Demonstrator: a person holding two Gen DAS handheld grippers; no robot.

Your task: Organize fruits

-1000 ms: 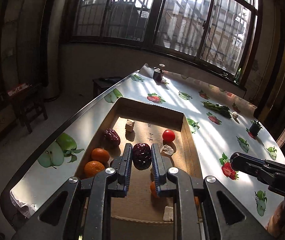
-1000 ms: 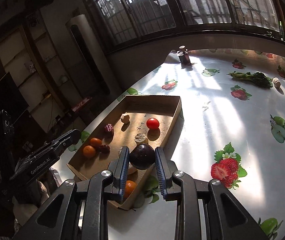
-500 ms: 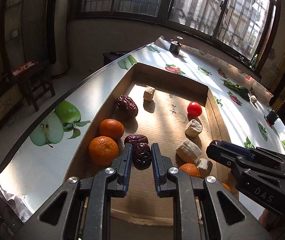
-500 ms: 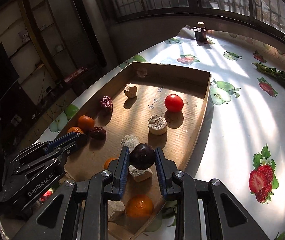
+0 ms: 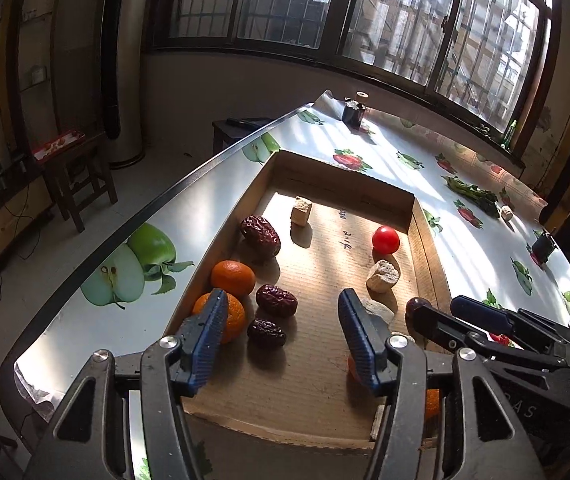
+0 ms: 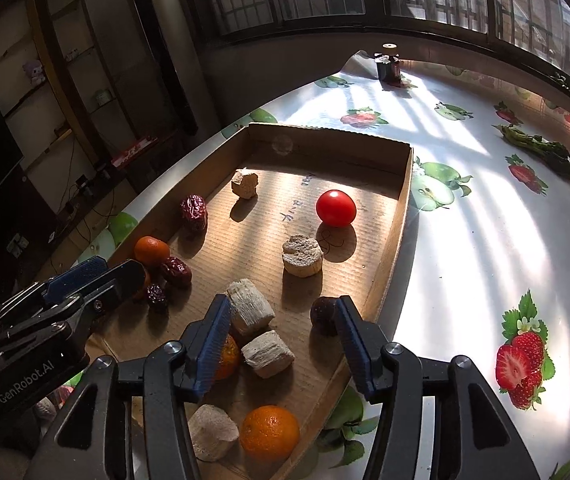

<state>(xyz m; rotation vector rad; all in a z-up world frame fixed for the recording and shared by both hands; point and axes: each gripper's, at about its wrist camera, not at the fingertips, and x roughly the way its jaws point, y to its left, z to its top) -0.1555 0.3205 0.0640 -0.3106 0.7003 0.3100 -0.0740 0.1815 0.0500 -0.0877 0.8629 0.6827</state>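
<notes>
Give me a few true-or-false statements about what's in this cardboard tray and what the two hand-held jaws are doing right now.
1. The left gripper has its jaws spread open with nothing between them. True.
2. The red tomato lies outside the cardboard tray on the tablecloth. False: it sits inside the tray, near the right wall.
3. The right gripper is clamped on an orange. False: its jaws are open; a dark round fruit rests on the tray floor beside its right jaw.
4. Three dried red dates lie in the tray near two oranges on the left side. True.
5. The tray holds only fruit. False: pale beige chunks lie in it too.
</notes>
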